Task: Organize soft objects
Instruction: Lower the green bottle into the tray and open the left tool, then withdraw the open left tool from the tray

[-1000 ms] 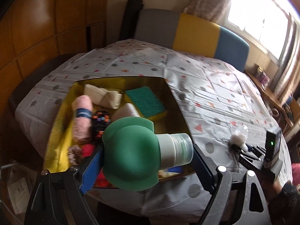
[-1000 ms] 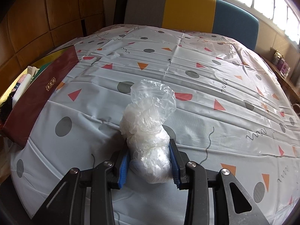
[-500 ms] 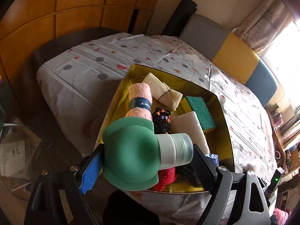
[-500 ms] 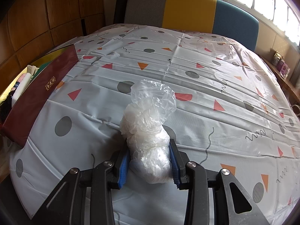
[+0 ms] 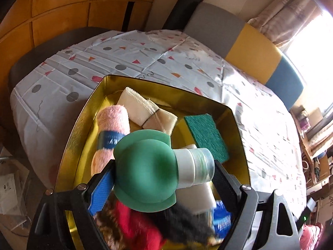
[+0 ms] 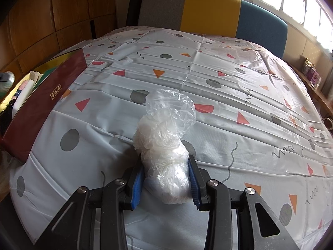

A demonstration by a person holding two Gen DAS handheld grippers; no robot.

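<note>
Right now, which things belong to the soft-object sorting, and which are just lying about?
In the job:
- green squeeze bottle, held by left gripper
- plastic bag bundle, held by right gripper
- gold tin with pink towel and green sponge

Lying about:
- patterned tablecloth
- colour-block chair
</note>
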